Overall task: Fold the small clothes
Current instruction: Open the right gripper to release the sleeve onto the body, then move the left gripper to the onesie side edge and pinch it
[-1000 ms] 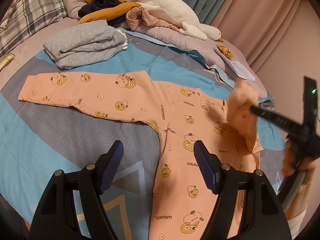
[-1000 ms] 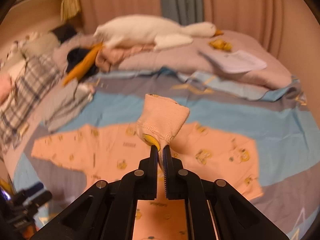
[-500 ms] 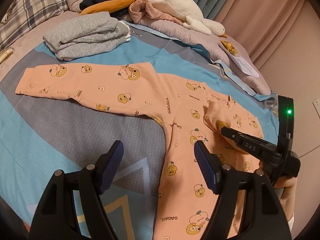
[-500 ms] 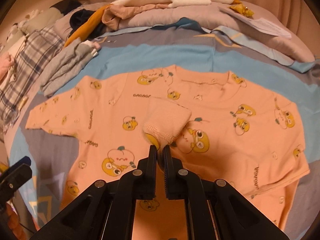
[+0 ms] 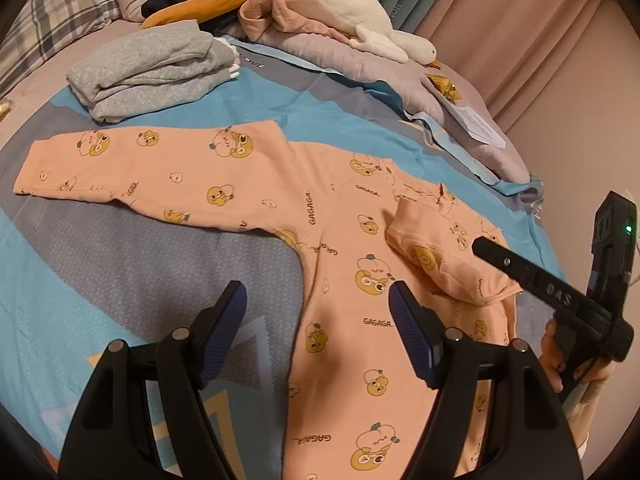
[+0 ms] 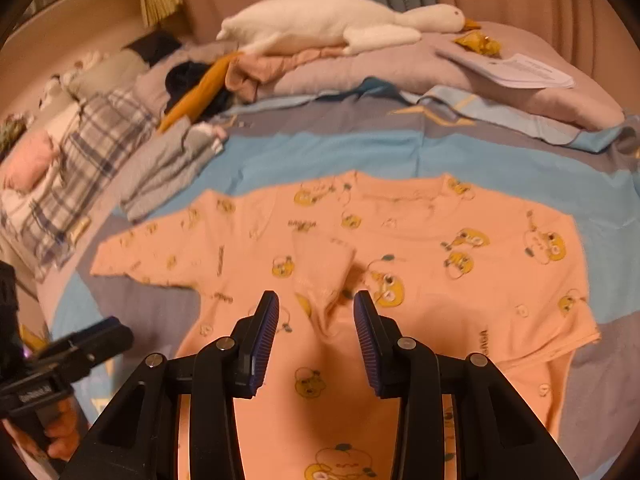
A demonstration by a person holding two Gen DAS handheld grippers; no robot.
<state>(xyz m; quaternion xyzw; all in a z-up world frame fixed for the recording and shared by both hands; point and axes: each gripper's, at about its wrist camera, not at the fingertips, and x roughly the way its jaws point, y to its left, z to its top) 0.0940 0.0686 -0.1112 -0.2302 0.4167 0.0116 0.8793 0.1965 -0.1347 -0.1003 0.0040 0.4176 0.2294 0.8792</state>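
right tongs [image 6: 316, 312] jaws apart over folded-in sleeve [image 6: 324, 276] | left tongs [image 5: 318, 312] jaws apart, empty, above shirt hem | peach shirt [image 5: 328, 240] flat on blue-grey bedspread [image 5: 100, 260] | grey folded clothes [image 5: 152, 68], white plush goose [image 5: 340, 8] far

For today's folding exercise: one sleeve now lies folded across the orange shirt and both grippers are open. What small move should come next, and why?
Probably the left gripper reaches for the outstretched sleeve, since it lies flat off the orange shirt while the folded sleeve rests released between the right gripper fingers.

Right tongs [image 6: 316, 312] now open, sleeve [image 6: 322, 268] released.
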